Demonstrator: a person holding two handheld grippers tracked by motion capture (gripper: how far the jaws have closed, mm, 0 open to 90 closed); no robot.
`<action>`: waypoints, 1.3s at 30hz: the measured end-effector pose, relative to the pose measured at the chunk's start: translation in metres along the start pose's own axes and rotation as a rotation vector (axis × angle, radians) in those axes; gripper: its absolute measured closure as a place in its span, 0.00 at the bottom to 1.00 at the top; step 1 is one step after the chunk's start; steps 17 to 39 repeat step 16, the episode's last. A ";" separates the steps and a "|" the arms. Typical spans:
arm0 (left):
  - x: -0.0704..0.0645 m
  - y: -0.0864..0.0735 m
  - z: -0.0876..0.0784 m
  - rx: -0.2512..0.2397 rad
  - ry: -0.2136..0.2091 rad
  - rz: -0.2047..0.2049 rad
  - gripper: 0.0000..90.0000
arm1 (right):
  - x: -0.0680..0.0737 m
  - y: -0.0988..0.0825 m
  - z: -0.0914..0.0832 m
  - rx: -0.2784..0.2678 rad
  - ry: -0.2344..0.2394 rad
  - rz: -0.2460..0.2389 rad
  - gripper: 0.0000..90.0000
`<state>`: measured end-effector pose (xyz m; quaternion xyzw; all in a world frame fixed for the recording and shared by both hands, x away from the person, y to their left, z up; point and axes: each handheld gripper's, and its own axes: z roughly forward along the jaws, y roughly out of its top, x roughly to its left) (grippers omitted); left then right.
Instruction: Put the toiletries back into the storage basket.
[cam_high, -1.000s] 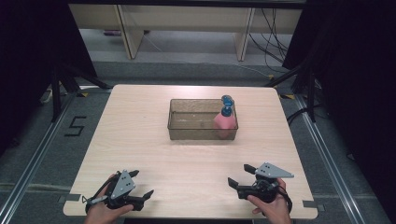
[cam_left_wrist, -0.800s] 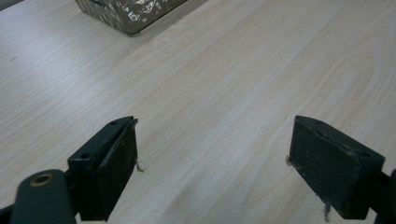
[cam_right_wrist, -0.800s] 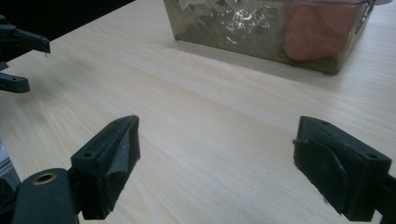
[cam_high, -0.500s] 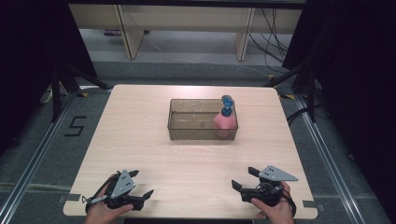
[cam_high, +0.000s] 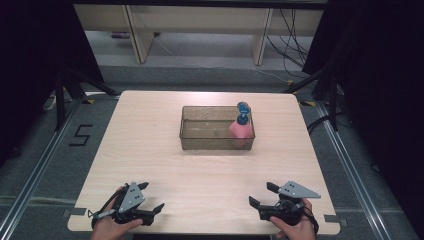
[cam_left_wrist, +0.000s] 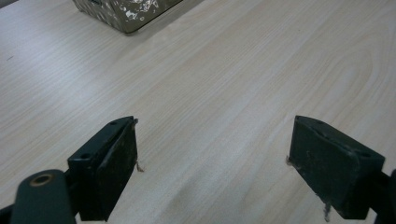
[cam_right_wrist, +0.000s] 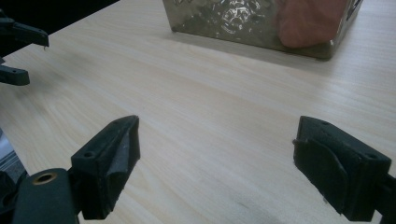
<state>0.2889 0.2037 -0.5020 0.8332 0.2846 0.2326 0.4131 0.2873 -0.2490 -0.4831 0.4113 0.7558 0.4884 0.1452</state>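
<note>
A clear plastic bin (cam_high: 200, 135) sits in the middle of the wooden table (cam_high: 150, 150). In its right end stands a pink bottle with a blue top (cam_high: 241, 125). My left gripper (cam_high: 151, 197) rests near the table's front left edge, open and holding nothing. My right gripper (cam_high: 262, 195) sits near the front right edge, also open and holding nothing. The left gripper view has the open left gripper (cam_left_wrist: 212, 154) over bare wood, with the bin's corner (cam_left_wrist: 126, 11) far ahead. In the right gripper view the open right gripper (cam_right_wrist: 217, 149) faces the bin (cam_right_wrist: 233, 18) and the pink bottle (cam_right_wrist: 310, 21).
The table stands on a grey floor with a "5" mark (cam_high: 80, 135) at its left. Shelf legs (cam_high: 135, 30) and cables (cam_high: 295, 35) lie beyond the far edge. The left gripper's black jaws (cam_right_wrist: 18, 51) show at the left edge of the right gripper view.
The right gripper has shifted slightly toward the front edge. The left gripper, bin and bottle have stayed put.
</note>
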 end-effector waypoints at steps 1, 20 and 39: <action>0.000 0.000 0.000 0.000 -0.001 0.004 0.17 | 0.002 -0.001 0.000 0.006 0.008 0.033 0.17; 0.000 -0.001 0.001 0.007 0.007 0.004 0.17 | -0.004 -0.002 0.001 0.027 -0.004 0.002 0.17; 0.000 -0.001 0.001 0.007 0.007 0.004 0.17 | -0.004 -0.002 0.001 0.027 -0.004 0.002 0.17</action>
